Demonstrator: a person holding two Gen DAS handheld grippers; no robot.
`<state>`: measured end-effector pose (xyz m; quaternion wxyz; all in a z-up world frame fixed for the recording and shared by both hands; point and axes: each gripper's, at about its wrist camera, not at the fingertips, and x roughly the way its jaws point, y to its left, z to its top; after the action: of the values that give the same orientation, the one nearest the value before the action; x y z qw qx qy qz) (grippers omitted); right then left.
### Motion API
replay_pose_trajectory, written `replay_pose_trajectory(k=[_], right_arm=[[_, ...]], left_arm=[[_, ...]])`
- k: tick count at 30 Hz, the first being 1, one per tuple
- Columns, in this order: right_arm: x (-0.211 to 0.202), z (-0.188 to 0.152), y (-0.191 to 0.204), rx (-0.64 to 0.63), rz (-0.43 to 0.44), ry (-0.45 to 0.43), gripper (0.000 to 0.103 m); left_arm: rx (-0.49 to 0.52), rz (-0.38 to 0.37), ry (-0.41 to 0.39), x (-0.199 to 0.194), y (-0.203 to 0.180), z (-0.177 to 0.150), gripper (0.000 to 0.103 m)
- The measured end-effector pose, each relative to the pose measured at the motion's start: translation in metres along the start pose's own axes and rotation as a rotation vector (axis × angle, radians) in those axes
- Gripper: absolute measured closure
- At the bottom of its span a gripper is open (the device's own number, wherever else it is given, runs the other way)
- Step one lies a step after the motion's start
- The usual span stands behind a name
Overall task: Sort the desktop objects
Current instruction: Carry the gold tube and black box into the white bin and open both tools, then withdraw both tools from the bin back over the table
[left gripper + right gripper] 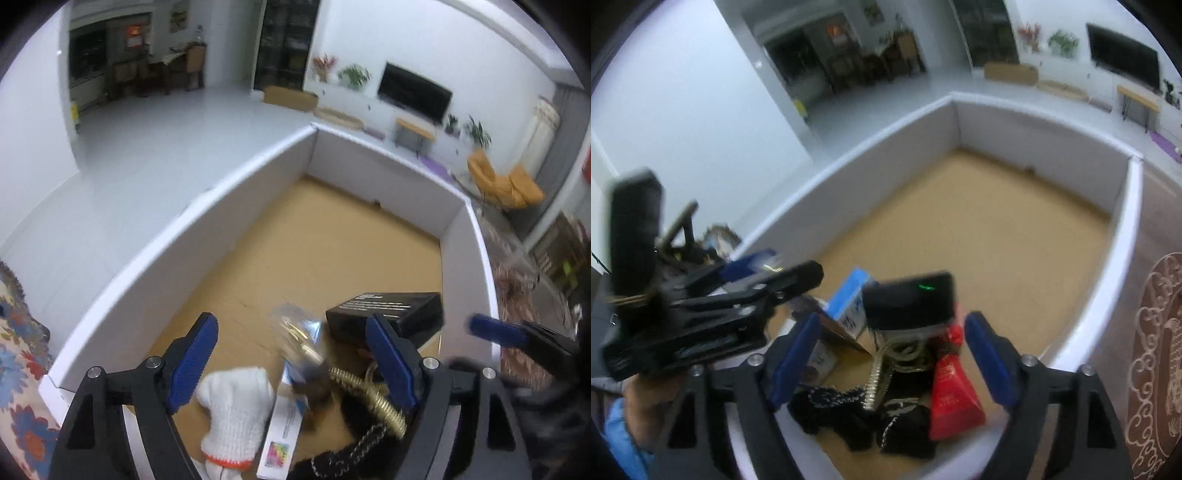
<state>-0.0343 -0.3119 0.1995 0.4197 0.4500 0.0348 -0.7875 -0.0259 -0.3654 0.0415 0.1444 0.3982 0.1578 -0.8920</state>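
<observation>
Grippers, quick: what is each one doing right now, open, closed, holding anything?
Left gripper: open, holding nothing, above the white box.
Right gripper: open, holding nothing, above the same box.

- Both views are lit evenly by cool, diffuse indoor light; no lamp or window can be made out as its source.
- Only soft, faint shadows are cast inside the box (258,192).
- Strong fisheye bending is seen: the box walls are curved and black corners frame each picture.
- Motion blur is spread over both views, heaviest on the nearby items and on the other tool at each picture's edge.
- The bulb (295,336) is smeared, with a pale glint on its glass.
- A small green light is streaked on the black device (908,299).
- The far room is rendered dim and soft.
</observation>
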Motion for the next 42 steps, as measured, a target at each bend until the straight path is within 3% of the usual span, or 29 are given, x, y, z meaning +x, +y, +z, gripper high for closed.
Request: replay_pose_trajectory(k=[4,7,11,15,17,20,24,28,32,38,42], right_arm=[[-0.056,-0.011,-0.011,-0.05,-0.077,-0.147,0.009],[-0.098,-0.038,-0.037,-0.053,-0.195,-0.243,0.001],[-0.131,-0.091,-0.099,0.016,-0.35,-0.272,0.0],[-0.15,-0.157,-0.184,0.143,-0.535,-0.177,0.0],[-0.163,-0.185,-0.213,0.196,-0.586,-0.153,0.0],[-0.185,-0.225,-0.256,0.251,-0.699,-0.101,0.0],[-0.206,-0.258,-0.29,0.293,-0.755,-0.057,0.0],[-0.217,-0.272,-0.297,0.338,-0.733,-0.061,0.0],[-0.222,-0.274,-0.309,0.377,-0.706,-0.066,0.0],[-0.223,-0.274,-0.309,0.399,-0.707,-0.068,0.0],[-0.224,-0.274,-0.309,0.399,-0.707,-0.068,0.0]], left_arm=[[-0.003,0.089,-0.128,-0.025,-0.001,-0.003,0.019],[-0.003,0.144,-0.218,-0.047,-0.011,-0.005,0.009],[0.001,0.192,-0.323,-0.078,-0.022,-0.008,0.004],[0.012,0.162,-0.351,-0.094,-0.041,-0.008,0.002],[0.022,0.134,-0.348,-0.096,-0.057,-0.011,0.001],[0.058,0.046,-0.347,-0.101,-0.099,-0.016,0.002],[0.149,-0.066,-0.342,-0.111,-0.168,-0.026,0.002],[0.275,-0.191,-0.286,-0.114,-0.241,-0.047,0.001],[0.372,-0.279,-0.157,-0.086,-0.302,-0.084,0.001],[0.479,-0.253,0.01,0.002,-0.357,-0.135,0.001],[0.469,-0.251,0.114,0.048,-0.37,-0.148,0.001]])
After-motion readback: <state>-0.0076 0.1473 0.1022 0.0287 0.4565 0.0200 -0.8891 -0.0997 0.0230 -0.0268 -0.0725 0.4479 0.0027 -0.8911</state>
